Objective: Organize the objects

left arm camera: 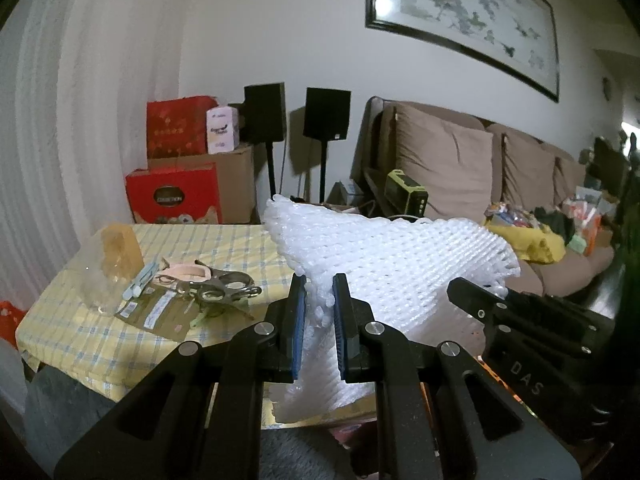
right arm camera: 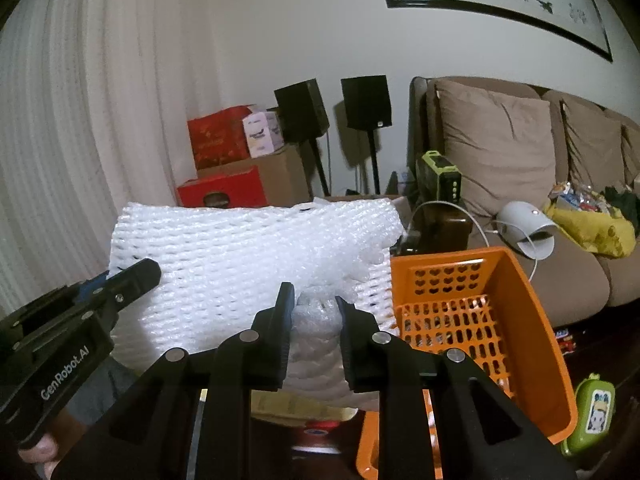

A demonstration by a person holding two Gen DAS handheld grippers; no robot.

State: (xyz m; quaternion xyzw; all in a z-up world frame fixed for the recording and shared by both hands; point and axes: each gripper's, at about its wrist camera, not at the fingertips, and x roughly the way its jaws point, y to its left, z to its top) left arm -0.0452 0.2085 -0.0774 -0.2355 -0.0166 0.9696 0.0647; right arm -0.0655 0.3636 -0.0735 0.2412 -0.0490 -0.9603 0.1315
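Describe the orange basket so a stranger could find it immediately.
Start at the brown sofa, then look in front of its left end. The orange plastic basket sits beside the white foam netting sheet held by both grippers. Its heart-shaped wall holes and slotted base set it apart.

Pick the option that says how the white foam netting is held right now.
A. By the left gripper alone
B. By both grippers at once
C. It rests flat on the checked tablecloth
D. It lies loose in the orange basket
B: the left gripper and the right gripper each pinch a bunched part of the white foam netting, which hangs in the air beside the orange basket.
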